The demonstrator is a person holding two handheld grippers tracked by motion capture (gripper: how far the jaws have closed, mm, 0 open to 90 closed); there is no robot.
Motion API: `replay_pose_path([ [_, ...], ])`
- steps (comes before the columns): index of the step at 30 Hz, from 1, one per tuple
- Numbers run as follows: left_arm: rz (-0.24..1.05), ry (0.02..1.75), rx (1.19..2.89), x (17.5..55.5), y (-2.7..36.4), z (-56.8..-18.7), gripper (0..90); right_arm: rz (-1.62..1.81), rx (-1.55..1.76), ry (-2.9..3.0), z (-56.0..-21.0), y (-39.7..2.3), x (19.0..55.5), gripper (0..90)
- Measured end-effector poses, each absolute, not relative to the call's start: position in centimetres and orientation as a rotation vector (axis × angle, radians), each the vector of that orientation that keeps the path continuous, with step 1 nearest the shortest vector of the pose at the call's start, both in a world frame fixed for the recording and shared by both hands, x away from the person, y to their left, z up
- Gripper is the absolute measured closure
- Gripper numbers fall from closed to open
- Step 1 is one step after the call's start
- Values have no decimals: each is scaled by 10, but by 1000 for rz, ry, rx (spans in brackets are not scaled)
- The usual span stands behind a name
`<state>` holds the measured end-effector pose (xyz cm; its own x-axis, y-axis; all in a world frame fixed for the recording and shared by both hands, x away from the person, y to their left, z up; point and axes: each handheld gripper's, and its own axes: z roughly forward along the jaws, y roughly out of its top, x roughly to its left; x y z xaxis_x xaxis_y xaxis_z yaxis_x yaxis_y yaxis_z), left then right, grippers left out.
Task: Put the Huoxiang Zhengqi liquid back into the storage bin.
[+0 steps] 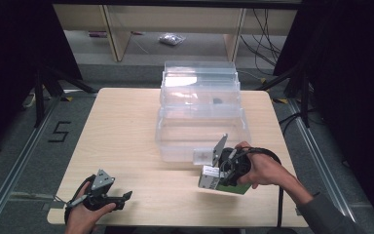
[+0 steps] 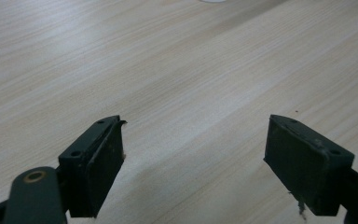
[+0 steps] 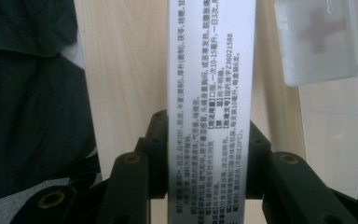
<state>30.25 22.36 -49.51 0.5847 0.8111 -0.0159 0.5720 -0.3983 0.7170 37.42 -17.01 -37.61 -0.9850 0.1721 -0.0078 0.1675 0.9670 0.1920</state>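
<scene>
Nearest the camera, at about seven o'clock on the wooden table [image 1: 126,131], the left gripper [image 1: 125,196] lies low in the person's hand with its jaws spread wide over bare wood. At about five o'clock the right gripper [image 1: 205,171] pinches a box [image 1: 208,178] between its jaws: a slim white carton with a green face and a side panel of small black print. It sits just in front of the clear plastic bin [image 1: 202,131], whose latch bears a faint cross.

left tool [image 2: 193,149] jaws wide apart, nothing between; pale wood table [image 2: 177,70] beneath.
</scene>
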Motion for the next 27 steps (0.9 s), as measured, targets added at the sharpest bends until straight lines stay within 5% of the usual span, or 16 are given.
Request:
replay_pose_path([
  [27,454,1111,2070,303,221,-497,190,384,205,3075,-327,-166,388,643],
])
